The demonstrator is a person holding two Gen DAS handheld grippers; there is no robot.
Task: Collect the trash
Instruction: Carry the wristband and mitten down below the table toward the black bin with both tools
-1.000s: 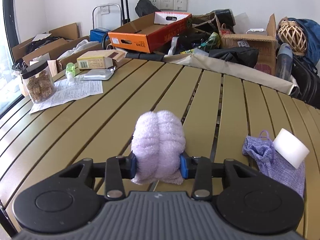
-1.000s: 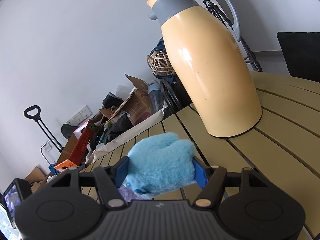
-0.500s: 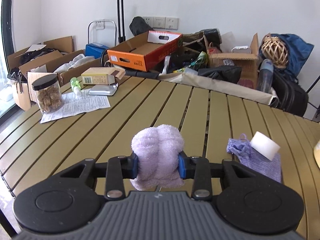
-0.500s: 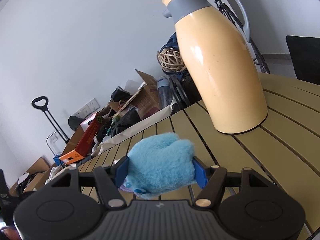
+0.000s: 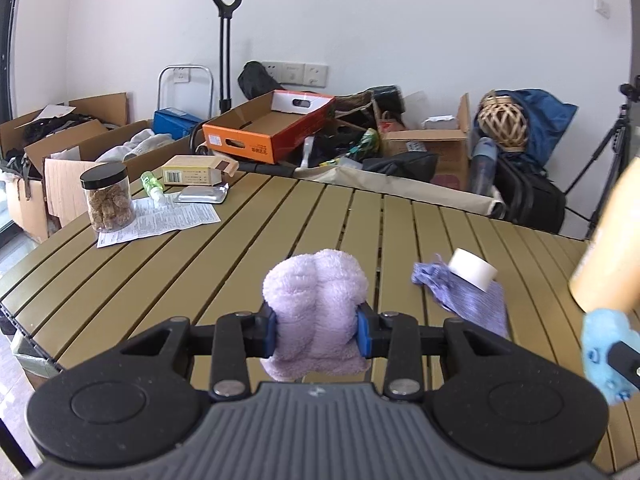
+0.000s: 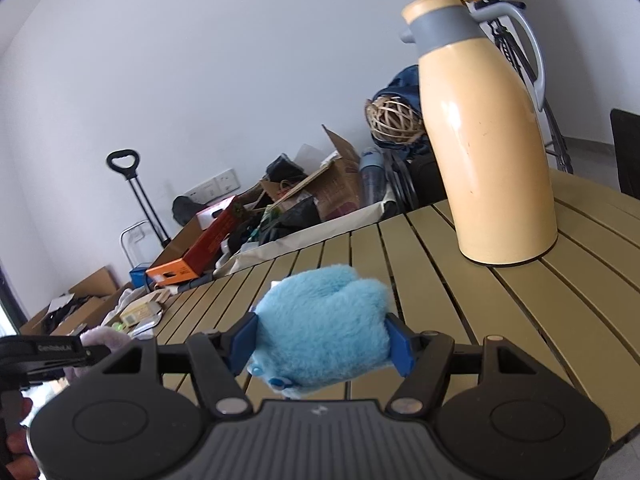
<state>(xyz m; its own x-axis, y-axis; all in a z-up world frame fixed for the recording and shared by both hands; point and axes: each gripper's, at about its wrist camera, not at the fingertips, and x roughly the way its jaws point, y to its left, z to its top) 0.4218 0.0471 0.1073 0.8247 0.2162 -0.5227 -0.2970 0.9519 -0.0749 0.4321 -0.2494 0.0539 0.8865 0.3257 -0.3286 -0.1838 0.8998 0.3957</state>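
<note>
Fingers (image 5: 271, 330) of both grippers clamped on fluffy cloths above a slatted table (image 5: 240, 240).

Left gripper (image 5: 316, 332): its blue pads press both sides of a bunched lilac fleece cloth (image 5: 314, 308), held clear of the table. Right gripper (image 6: 322, 344): its pads pinch a sky-blue plush cloth (image 6: 324, 332), also lifted off the slats; in the left wrist view this cloth appears at the right edge. On the table to the right of the left gripper lies a blue-violet knitted cloth (image 5: 468, 300) with a white tape roll (image 5: 472, 274) resting on it. A tan thermos jug (image 6: 484, 140) stands upright on the far right. At the far left, a jar (image 5: 107, 196) sits on a printed sheet (image 5: 168, 220), near a small green bottle (image 5: 152, 182) and a carton (image 5: 192, 174).
</note>
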